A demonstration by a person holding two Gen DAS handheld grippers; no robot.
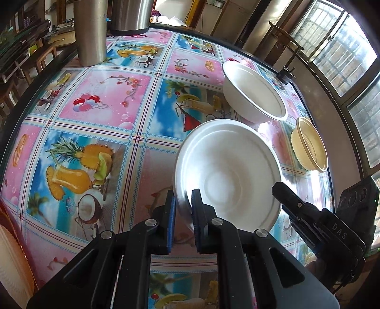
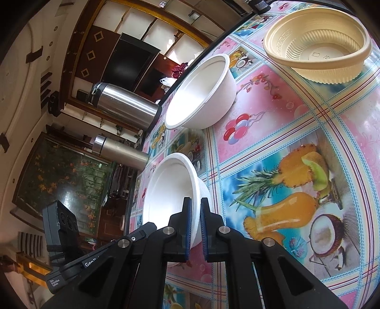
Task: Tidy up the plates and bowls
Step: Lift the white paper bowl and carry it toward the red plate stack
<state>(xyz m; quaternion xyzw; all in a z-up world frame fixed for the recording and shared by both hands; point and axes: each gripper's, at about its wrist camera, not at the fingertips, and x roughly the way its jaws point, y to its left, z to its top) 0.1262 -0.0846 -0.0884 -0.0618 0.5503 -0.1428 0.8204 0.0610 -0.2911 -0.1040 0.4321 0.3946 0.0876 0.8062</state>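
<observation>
A white bowl (image 1: 228, 176) is held at two places on its rim. My left gripper (image 1: 183, 197) is shut on the near left part of the rim, one blue pad inside and one outside. The right gripper's fingers (image 1: 285, 195) reach the bowl's right side. In the right wrist view my right gripper (image 2: 196, 204) is shut on the wall of the same white bowl (image 2: 171, 190). Whether the bowl touches the table I cannot tell. A second white bowl (image 1: 254, 92) (image 2: 201, 92) and a cream ribbed bowl (image 1: 308, 145) (image 2: 318, 42) stand farther along the table.
The table (image 1: 95, 118) has a glossy fruit-print cloth. Two steel flasks (image 1: 90, 31) (image 1: 133, 14) stand at its far edge. A wooden chair (image 1: 285, 45) is beyond the table by the windows. A pale ribbed object (image 1: 11, 261) shows at the lower left.
</observation>
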